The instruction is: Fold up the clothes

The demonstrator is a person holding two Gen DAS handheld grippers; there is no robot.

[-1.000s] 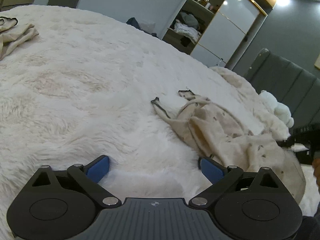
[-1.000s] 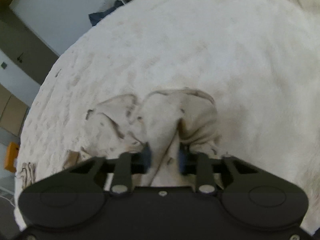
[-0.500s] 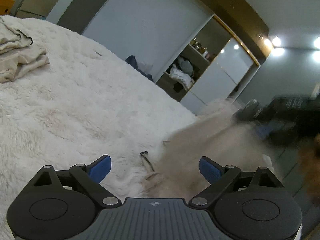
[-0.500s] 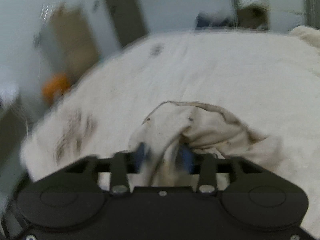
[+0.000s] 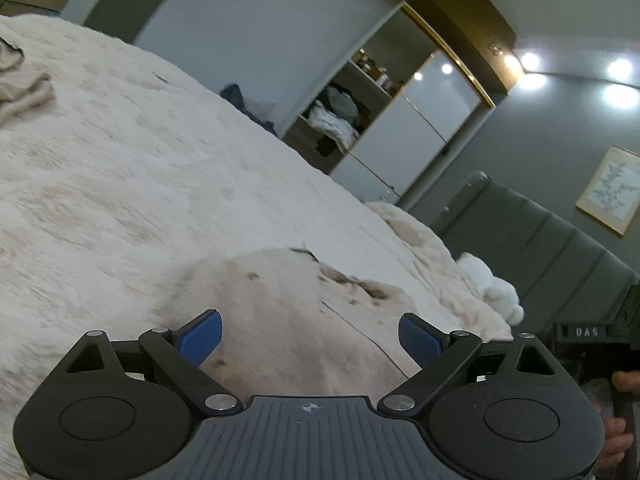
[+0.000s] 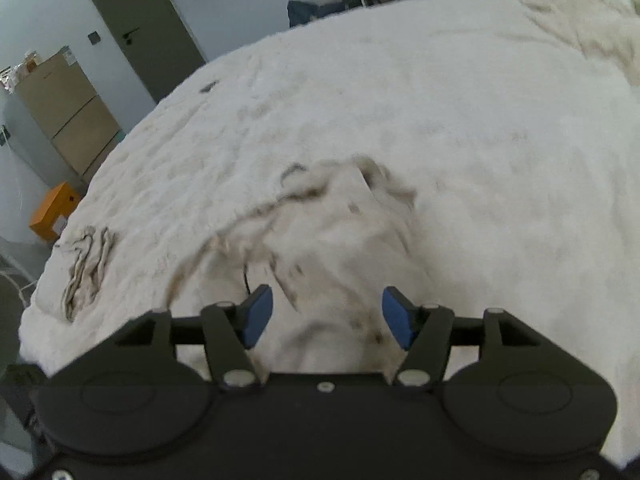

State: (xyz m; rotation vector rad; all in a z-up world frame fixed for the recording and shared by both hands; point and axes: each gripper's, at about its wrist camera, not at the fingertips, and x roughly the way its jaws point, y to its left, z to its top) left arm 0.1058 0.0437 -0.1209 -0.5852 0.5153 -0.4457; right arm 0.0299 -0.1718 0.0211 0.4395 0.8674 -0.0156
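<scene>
Beige garment (image 6: 336, 232) lies spread on the white fluffy bed cover (image 6: 460, 92), near the front edge, directly ahead of both claws; dark trim and small dark specks show on it, blurred in both views. Right claw (image 6: 326, 312): jaws opening, blue pads (image 6: 256, 314) apart, cloth below and between them but no pad pressing on it, so nothing gripped. Left claw (image 5: 310, 338): jaws wide, blue pads (image 5: 202, 336) clear of the fabric, garment (image 5: 296, 308) seen beneath and between them, not held. In the left view, a hand (image 5: 618, 412) shows at the right edge on a dark handle. A second crumpled beige cloth (image 6: 86, 268) sits well apart at the far left of the bed in the right view; left view catches its edge (image 5: 20, 84) at upper left. White plush toy (image 5: 492, 284) rests by the grey headboard (image 5: 560, 248). Open wardrobe (image 5: 340, 116) with clothes on its shelves stands beyond the bed. Orange box (image 6: 54, 212) on the floor by the bed's left side.
</scene>
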